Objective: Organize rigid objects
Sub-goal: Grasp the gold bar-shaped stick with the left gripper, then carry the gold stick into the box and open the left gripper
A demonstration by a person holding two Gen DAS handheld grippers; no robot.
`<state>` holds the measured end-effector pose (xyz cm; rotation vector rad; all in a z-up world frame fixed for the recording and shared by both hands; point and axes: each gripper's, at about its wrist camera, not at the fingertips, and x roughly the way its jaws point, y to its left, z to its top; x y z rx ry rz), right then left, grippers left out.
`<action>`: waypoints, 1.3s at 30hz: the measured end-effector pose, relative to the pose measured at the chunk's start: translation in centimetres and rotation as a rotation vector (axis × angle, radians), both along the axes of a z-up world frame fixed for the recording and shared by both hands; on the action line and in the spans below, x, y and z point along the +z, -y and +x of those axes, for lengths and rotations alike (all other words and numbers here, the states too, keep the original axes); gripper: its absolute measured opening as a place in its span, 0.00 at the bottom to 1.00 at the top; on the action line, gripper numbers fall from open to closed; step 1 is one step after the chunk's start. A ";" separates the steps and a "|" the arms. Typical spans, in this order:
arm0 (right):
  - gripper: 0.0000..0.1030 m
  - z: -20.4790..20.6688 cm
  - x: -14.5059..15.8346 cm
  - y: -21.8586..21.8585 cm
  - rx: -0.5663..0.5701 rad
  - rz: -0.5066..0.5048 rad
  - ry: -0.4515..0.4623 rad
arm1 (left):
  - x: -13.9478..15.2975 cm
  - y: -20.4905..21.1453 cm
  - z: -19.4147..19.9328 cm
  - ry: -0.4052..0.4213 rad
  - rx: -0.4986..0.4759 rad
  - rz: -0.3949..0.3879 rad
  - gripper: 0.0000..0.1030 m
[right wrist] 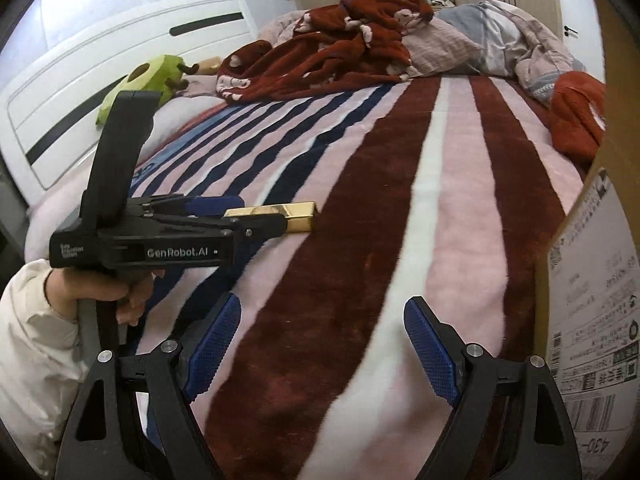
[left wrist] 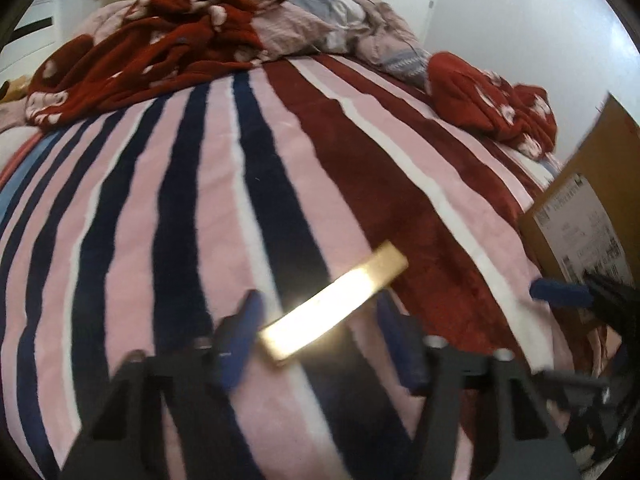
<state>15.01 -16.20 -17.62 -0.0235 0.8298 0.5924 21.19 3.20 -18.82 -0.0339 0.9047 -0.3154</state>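
A shiny gold bar [left wrist: 334, 304] lies on the striped blanket [left wrist: 200, 184]. My left gripper [left wrist: 320, 308] is open, with its blue fingers on either side of the bar and not touching it. In the right wrist view the gold bar [right wrist: 296, 216] shows past the left gripper's tip [right wrist: 260, 222], which is held by a hand. My right gripper [right wrist: 324, 320] is open and empty above the dark red stripe, close to the cardboard box [right wrist: 592, 288].
A cardboard box [left wrist: 584, 216] with shipping labels stands at the right edge of the bed. Crumpled red blankets [left wrist: 160, 40] and pillows [left wrist: 332, 20] lie at the far end. A green plush toy [right wrist: 152, 76] rests by the white headboard [right wrist: 100, 76].
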 end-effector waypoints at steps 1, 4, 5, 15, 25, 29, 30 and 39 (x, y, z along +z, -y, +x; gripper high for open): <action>0.80 0.0 0.0 0.2 -0.005 0.005 0.001 | 0.0 0.0 -0.3 -0.004 -0.017 -0.003 0.35; 0.80 -0.3 -0.3 0.8 -0.016 0.017 0.000 | 0.2 0.5 -1.5 -0.023 -0.099 -0.022 0.20; 0.80 -0.4 -0.4 0.8 -0.016 0.015 -0.004 | 0.2 0.9 -1.7 -0.022 -0.113 -0.009 0.19; 0.80 -0.7 -0.9 0.9 -0.021 0.007 -0.007 | 0.0 2.6 -0.6 0.021 0.006 0.044 0.15; 0.80 -2.6 1.8 -0.2 0.052 0.029 0.060 | 8.5 -1.1 -7.9 0.153 0.049 0.080 0.15; 0.80 -3.9 4.7 -1.3 0.108 0.047 0.123 | 14.0 -1.6 -11.2 0.223 0.042 0.072 0.15; 0.80 -4.0 5.0 -1.6 0.117 0.039 0.127 | 16.0 -1.2 -12.3 0.250 0.025 0.067 0.15; 0.80 -8.4 8.8 0.4 0.186 0.142 0.228 | 25.5 6.3 -15.2 0.342 -0.202 -0.097 0.15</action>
